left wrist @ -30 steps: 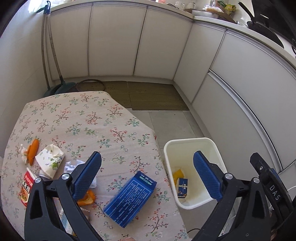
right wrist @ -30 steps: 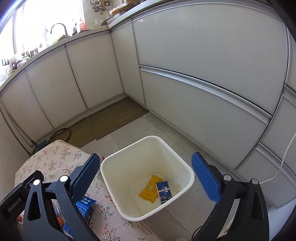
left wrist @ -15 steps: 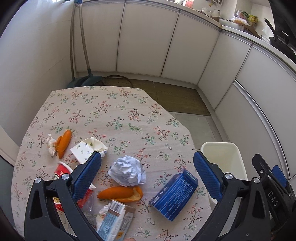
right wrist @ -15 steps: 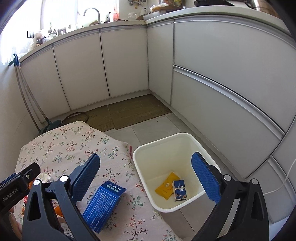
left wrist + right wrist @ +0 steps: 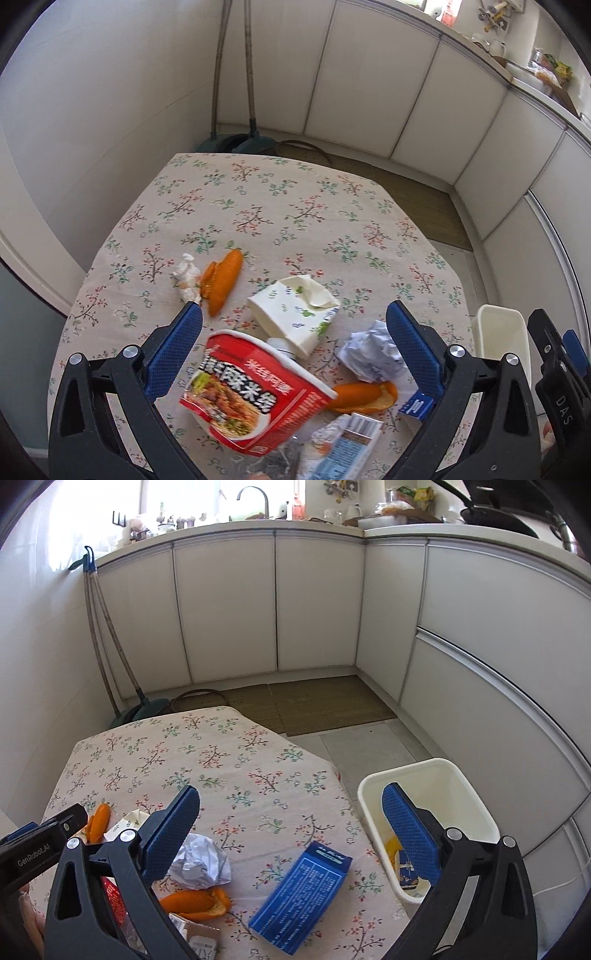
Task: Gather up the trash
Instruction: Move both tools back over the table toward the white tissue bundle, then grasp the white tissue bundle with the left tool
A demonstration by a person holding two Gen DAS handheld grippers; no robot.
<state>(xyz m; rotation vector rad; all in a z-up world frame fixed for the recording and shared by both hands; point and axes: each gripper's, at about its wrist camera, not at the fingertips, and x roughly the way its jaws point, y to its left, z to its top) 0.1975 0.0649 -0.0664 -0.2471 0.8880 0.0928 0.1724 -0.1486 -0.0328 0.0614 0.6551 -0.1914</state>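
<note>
Trash lies on the floral tablecloth point(image 5: 258, 206). In the left wrist view my open, empty left gripper point(image 5: 293, 328) hovers over a red noodle cup point(image 5: 251, 395), a white carton point(image 5: 293, 314), a crumpled paper ball point(image 5: 371, 354) and orange peels point(image 5: 223, 280). In the right wrist view my open, empty right gripper point(image 5: 290, 827) is above a blue box point(image 5: 301, 890) near the table's right edge, with the paper ball point(image 5: 201, 860) and peel point(image 5: 192, 904) to its left. The white bin point(image 5: 443, 775) stands on the floor to the right and holds a yellow packet point(image 5: 391, 845).
White kitchen cabinets point(image 5: 314, 605) wrap the back and right. A broom and dustpan point(image 5: 236, 142) lean in the far left corner. A brown mat point(image 5: 325, 705) lies on the floor beyond the table. A small wrapper point(image 5: 347, 439) lies at the table's near edge.
Both grippers have swung left from the bin toward the table. The left wrist view now centres on the trash pile; the bin has slid to the right edge.
</note>
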